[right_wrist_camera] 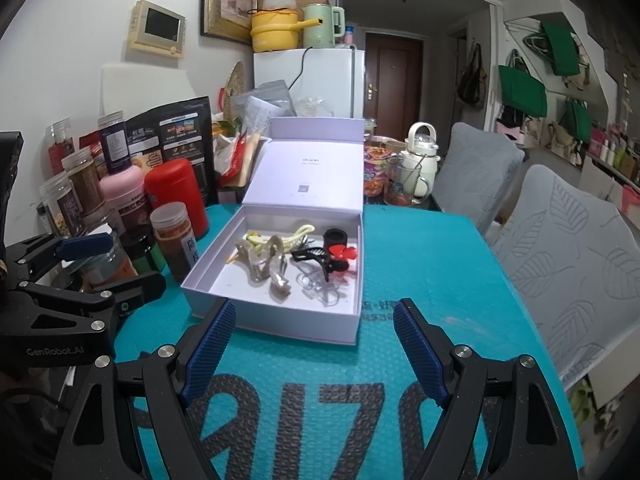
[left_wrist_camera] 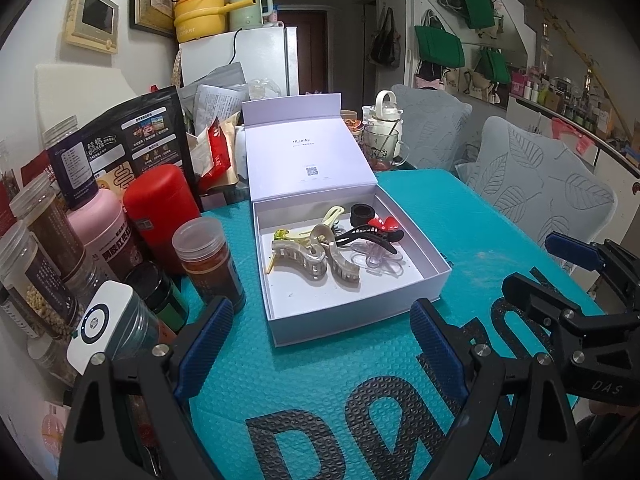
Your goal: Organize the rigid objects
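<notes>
An open white box [left_wrist_camera: 280, 320] [right_wrist_camera: 280, 322] sits on the teal mat, its lid [left_wrist_camera: 304, 152] standing up at the back. Inside lie several hair clips: two pearly claw clips [left_wrist_camera: 320, 258] [right_wrist_camera: 264, 264], a black clip with a red bow [left_wrist_camera: 376, 232] [right_wrist_camera: 320, 258], a clear flower clip [left_wrist_camera: 374, 258] [right_wrist_camera: 320, 288], a yellow-green clip [left_wrist_camera: 304, 232] and a black ring [left_wrist_camera: 362, 213] [right_wrist_camera: 334, 237]. My left gripper [left_wrist_camera: 322, 344] is open and empty, just in front of the box. My right gripper [right_wrist_camera: 312, 356] is open and empty, in front of the box, right of the left one [right_wrist_camera: 86, 276].
Jars, a red canister [left_wrist_camera: 160, 208] [right_wrist_camera: 180, 196] and snack bags crowd the table's left side, close to the box. A white kettle [right_wrist_camera: 418, 160] and a glass mug stand behind. Two grey chairs [left_wrist_camera: 540, 196] stand to the right. The teal mat [left_wrist_camera: 320, 392] extends in front.
</notes>
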`<state>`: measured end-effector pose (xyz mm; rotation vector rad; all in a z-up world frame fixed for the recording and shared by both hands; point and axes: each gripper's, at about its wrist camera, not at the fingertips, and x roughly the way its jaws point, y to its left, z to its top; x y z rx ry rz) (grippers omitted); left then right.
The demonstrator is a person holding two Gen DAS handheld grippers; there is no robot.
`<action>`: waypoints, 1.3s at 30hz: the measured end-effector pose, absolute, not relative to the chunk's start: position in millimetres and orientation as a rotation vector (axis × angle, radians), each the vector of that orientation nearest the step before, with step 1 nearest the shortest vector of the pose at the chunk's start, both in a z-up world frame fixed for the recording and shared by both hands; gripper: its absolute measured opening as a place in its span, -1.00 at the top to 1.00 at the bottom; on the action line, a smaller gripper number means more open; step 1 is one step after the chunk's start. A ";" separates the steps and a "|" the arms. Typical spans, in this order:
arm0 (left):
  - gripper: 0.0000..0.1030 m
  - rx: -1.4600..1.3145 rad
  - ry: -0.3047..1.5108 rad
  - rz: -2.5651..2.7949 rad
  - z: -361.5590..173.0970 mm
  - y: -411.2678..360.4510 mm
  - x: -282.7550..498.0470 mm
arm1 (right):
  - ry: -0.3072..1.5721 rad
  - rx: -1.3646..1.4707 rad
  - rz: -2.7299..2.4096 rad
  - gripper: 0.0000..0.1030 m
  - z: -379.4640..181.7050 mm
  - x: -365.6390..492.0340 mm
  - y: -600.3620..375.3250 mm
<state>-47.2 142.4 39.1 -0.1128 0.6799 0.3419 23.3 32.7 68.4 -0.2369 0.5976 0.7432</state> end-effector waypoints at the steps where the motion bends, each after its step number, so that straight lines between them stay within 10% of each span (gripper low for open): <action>1: -0.77 -0.117 0.682 0.338 38.6 142.5 -47.0 | 0.600 -0.238 0.743 -0.59 67.7 23.4 32.8; 39: -0.77 -0.150 0.720 0.345 32.8 145.6 -42.9 | 0.628 -0.243 0.729 -0.60 60.3 24.7 30.3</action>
